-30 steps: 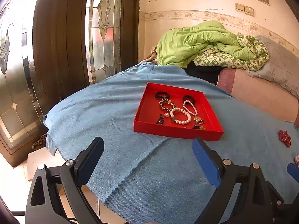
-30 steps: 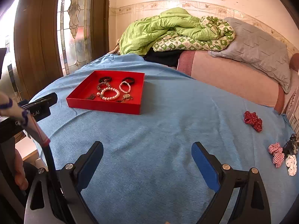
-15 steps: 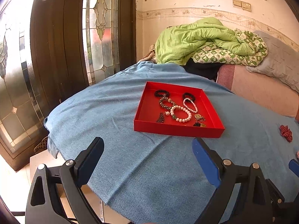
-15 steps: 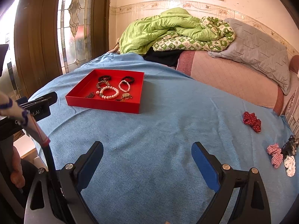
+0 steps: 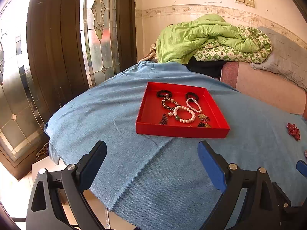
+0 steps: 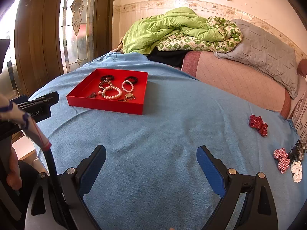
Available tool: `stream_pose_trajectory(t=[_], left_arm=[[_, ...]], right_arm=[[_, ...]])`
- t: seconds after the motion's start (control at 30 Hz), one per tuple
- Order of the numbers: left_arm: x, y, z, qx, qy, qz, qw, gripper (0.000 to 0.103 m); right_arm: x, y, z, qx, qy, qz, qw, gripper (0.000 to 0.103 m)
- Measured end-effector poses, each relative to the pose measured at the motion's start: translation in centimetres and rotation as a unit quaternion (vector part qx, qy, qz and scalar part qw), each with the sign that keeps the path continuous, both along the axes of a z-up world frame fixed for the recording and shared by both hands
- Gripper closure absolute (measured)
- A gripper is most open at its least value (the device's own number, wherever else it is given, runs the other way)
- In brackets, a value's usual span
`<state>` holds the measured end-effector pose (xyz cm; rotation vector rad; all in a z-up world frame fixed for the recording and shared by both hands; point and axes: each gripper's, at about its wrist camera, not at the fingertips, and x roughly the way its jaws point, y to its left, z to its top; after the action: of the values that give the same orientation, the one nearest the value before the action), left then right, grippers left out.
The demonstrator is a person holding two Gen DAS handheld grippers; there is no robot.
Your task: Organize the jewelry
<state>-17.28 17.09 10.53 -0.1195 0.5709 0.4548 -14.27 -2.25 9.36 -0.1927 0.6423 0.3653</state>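
A red tray (image 5: 151,113) (image 6: 82,93) sits on the blue cloth and holds several bracelets, among them a white pearl bracelet (image 5: 184,114) (image 6: 112,93). A red scrunchie (image 6: 258,125) (image 5: 293,131) lies on the cloth to the right. Checked red, white and dark hair pieces (image 6: 287,160) lie at the far right edge. My left gripper (image 5: 151,160) is open and empty, short of the tray's near wall. My right gripper (image 6: 151,162) is open and empty over bare cloth. The left gripper also shows at the left of the right wrist view (image 6: 34,105).
The blue cloth (image 6: 163,126) covers a raised surface whose left edge (image 5: 55,145) drops to the floor. A green quilt (image 6: 172,28) and grey pillow (image 6: 268,53) lie behind on a pink bed. A stained-glass door (image 5: 96,28) stands at the left.
The left gripper has drifted slightly, so the tray sits a little higher and more central in its view. The right gripper has barely moved. Both jaws stay open.
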Motion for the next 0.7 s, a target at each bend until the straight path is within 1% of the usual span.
stream_pose_trajectory(t=[0.7], left_arm=[[0.10, 0.03, -0.16, -0.004, 0.005, -0.004, 1.0000, 0.008]], right_arm=[[-0.07, 0.00, -0.17, -0.003, 0.000, 0.001, 1.000, 0.006]])
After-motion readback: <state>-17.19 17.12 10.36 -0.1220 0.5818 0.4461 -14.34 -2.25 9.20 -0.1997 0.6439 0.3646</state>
